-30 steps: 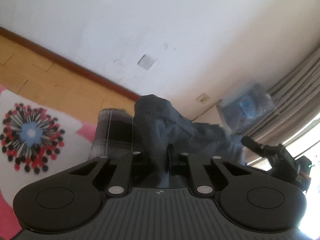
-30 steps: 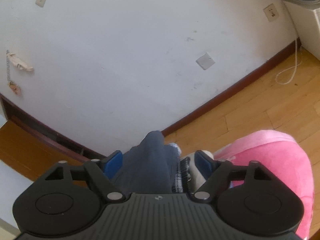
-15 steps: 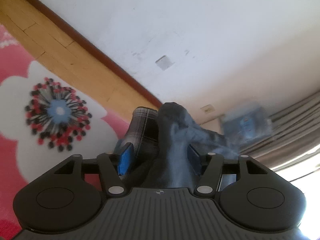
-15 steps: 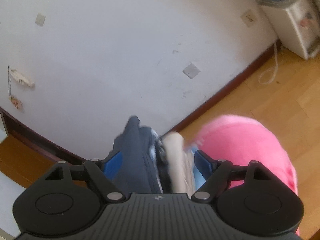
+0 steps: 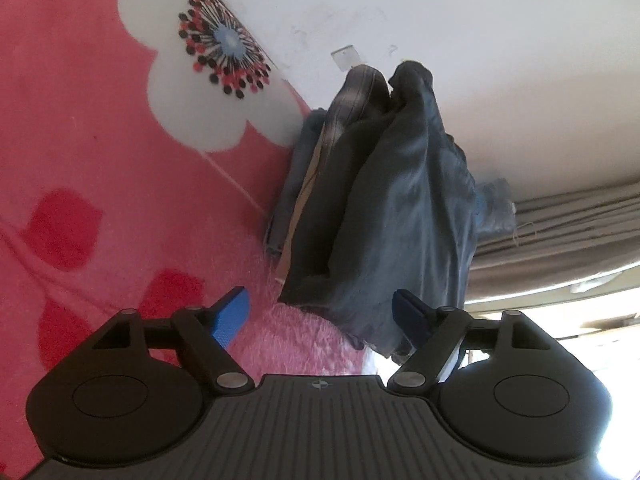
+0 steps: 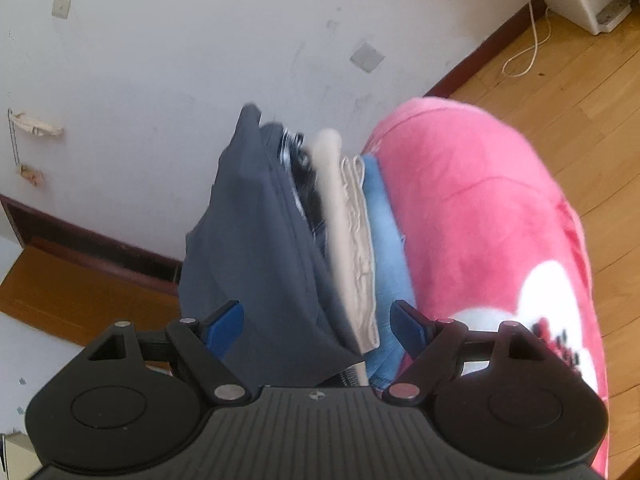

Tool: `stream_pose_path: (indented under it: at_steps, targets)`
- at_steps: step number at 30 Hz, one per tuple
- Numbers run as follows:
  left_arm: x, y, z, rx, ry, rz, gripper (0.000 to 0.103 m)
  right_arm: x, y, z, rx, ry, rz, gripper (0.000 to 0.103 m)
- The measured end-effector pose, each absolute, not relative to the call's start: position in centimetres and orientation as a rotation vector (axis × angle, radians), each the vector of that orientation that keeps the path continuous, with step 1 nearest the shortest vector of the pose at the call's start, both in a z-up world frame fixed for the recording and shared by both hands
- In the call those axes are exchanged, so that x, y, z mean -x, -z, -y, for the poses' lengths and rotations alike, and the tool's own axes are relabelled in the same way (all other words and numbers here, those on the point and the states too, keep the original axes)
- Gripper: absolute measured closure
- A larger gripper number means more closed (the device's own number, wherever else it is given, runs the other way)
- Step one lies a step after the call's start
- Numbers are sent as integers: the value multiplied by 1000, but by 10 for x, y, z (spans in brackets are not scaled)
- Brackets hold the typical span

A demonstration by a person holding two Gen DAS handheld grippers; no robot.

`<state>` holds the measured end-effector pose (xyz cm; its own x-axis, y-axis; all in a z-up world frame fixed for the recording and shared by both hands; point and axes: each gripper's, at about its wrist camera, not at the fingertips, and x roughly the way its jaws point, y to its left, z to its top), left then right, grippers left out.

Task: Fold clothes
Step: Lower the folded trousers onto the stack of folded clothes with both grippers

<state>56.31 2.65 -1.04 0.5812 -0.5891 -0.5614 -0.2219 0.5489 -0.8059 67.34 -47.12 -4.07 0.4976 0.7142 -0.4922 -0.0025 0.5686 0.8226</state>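
Left gripper (image 5: 322, 316) spread wide, grasping nothing, dark garment (image 5: 404, 204) lay on pink blanket (image 5: 100, 140) ahead, right gripper (image 6: 316, 320) also spread wide, released, before clothes stack (image 6: 320, 224), navy, beige, light-blue layers, wood floor (image 6: 560, 88) beyond.

Left wrist cam: rolled hard, looks close along its fingers at the clothes stack (image 5: 384, 200), pink blanket (image 5: 100, 160) at 9 o'clock, curtain (image 5: 560, 232) at 3. Right wrist cam: close on the same stack (image 6: 312, 240), blanket at 3, wood floor (image 6: 560, 92) at 2. Shared: stack, blanket, white wall (image 6: 160, 60).
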Motion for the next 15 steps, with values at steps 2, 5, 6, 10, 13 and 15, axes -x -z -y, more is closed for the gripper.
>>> stream_pose_path:
  at_steps: [2,5,6,10,13,15]
  targets:
    - [-563,15,-22,989,269,-953,36,-671,40,466,-854,-509,-959,23]
    - [-566,12,-17,957,298,-935,55,-667,40,464,-841,-499,-954,35]
    - [-567,11,-16,950,309,-931,59,-666,40,464,-842,-494,-951,41]
    - [-570,5,-11,871,322,-920,76,-662,40,464,-843,-487,-945,65]
    - [-568,2,-12,850,320,-897,88,-657,35,462,-809,-480,-927,85]
    - [-568,-2,-13,844,327,-874,90,-652,29,460,-782,-476,-907,92]
